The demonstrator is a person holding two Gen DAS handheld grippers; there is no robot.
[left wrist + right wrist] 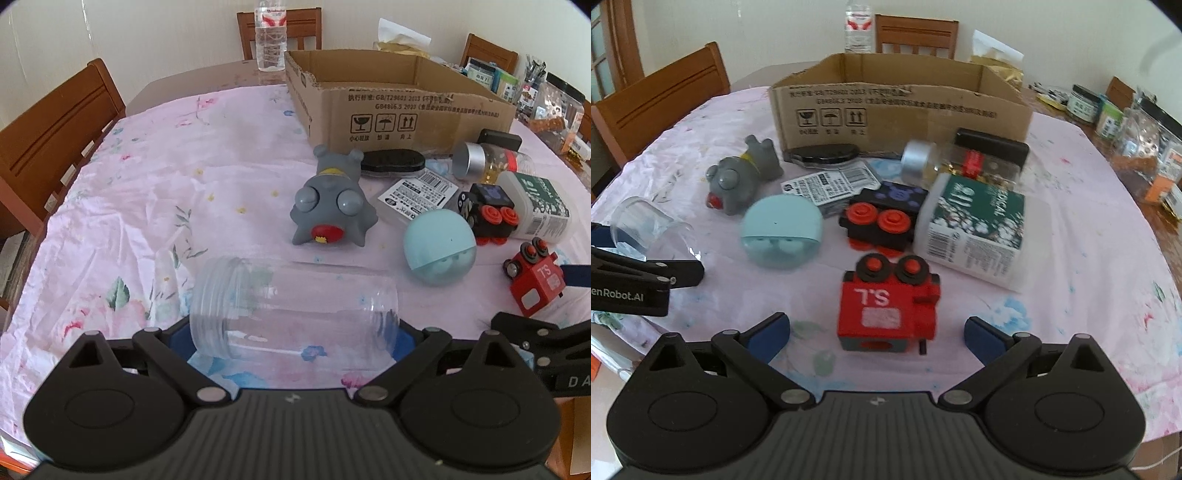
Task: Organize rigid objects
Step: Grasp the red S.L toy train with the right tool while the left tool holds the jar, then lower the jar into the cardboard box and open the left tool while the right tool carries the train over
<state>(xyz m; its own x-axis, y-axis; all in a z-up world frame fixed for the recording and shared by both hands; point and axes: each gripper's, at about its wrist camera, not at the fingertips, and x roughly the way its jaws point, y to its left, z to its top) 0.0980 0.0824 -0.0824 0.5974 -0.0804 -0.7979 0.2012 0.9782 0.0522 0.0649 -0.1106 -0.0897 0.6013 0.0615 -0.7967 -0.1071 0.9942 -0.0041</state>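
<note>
Open brown cardboard box [901,110] set at far side of pink floral tablecloth [147,184], toys and containers scattered before it. White plastic tub with green label [975,225] laid on side beside black block toy with red wheels [882,221]. Clear plastic jar [291,310] pinched across its ends by left gripper [295,343], lying on side. Red block toy with black wheels [886,302] framed between spread fingers of right gripper [877,332], untouched.
</note>
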